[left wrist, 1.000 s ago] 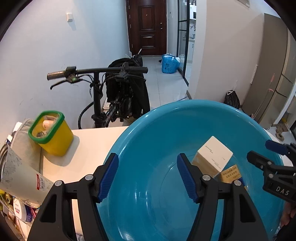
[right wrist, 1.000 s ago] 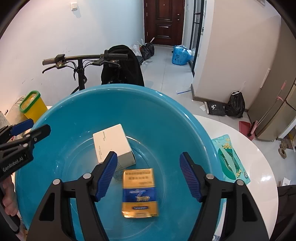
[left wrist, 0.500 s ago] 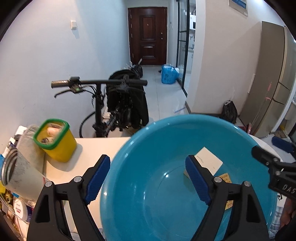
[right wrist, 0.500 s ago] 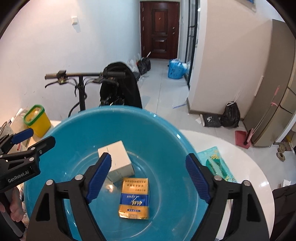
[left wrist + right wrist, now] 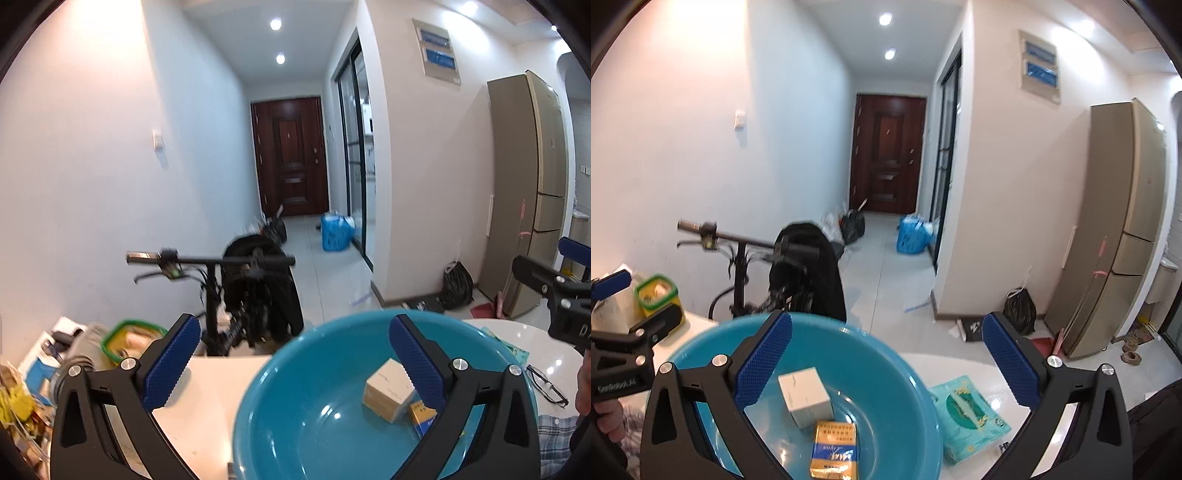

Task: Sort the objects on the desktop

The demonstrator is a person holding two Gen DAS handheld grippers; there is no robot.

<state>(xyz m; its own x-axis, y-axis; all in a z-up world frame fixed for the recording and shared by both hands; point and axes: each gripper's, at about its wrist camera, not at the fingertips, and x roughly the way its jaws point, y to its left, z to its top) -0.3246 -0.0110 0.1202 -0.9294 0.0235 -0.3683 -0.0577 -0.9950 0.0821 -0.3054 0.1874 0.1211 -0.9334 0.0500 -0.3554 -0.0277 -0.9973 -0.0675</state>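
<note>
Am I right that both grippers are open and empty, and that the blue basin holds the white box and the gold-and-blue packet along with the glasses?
Not quite: the glasses lie on the white table beside the blue basin, as the left wrist view shows. The rest holds: the left gripper and right gripper are open and empty, and the basin holds the white box and gold-and-blue packet.

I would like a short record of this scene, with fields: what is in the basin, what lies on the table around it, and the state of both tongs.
basin: blue basin on the white table
in basin: white box and gold-and-blue packet, close beside each other
right of basin: green tissue pack; glasses
left of basin: yellow container with green rim, clutter beyond it
left tongs: open, empty, raised over the basin
right tongs: open, empty, raised over the basin
</note>
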